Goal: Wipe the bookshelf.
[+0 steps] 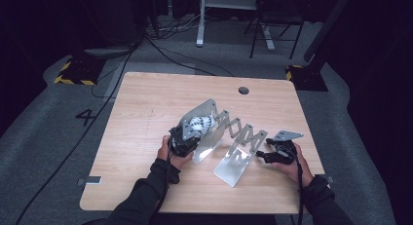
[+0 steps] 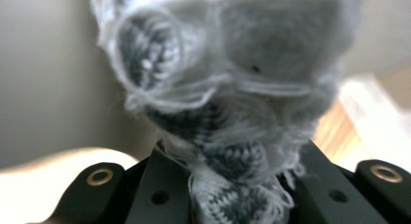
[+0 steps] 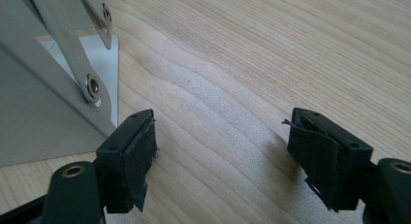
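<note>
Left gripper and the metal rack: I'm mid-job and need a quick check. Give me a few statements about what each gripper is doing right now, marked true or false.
1. The left gripper is shut on a grey knitted sock. True.
2. The right gripper is clamped on the metal rack. False: its jaws stand open over bare wood, with the rack's plate beside its left jaw.
3. The sock is held at the rack's left end plate in the high view. True.
4. The rack is folded flat on the table. False: its scissor links are stretched out between upright end plates.
5. The right gripper holds a second sock. False: nothing is between its jaws.
</note>
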`<control>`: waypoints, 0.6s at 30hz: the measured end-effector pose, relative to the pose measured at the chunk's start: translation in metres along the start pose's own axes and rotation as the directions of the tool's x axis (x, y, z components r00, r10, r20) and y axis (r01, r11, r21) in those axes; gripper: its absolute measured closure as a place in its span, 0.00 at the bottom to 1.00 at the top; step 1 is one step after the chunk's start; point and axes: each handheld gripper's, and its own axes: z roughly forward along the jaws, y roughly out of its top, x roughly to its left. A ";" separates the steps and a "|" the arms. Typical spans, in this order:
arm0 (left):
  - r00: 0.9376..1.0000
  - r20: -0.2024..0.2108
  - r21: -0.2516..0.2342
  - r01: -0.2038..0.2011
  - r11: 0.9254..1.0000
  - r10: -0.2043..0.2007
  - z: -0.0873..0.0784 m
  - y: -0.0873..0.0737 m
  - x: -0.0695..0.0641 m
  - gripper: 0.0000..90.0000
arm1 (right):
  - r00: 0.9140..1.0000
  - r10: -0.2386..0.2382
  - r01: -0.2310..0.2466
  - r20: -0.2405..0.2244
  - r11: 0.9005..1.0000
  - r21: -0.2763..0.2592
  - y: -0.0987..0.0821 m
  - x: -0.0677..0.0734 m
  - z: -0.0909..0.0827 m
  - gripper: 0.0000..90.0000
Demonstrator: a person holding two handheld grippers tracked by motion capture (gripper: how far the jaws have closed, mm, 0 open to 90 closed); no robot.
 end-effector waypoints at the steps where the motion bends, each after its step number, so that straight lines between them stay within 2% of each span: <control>1: 1.000 -0.010 -0.017 0.004 1.000 -0.004 -0.006 0.002 0.003 0.87 | 1.000 0.000 0.000 -0.002 1.000 -0.002 0.000 0.000 0.000 0.29; 4: 1.000 -0.023 -0.055 0.012 0.998 -0.013 -0.020 0.009 0.008 0.87 | 1.000 -0.002 0.002 -0.003 1.000 -0.002 -0.001 0.000 0.000 0.29; 10: 0.998 -0.064 -0.119 -0.025 0.993 0.017 -0.048 0.022 0.011 0.87 | 1.000 -0.002 0.002 -0.003 1.000 -0.003 -0.001 0.001 -0.001 0.29; 18: 0.994 -0.112 -0.218 -0.041 0.975 0.017 -0.085 0.036 0.019 0.87 | 1.000 -0.003 0.003 -0.004 1.000 -0.005 -0.002 0.001 -0.002 0.29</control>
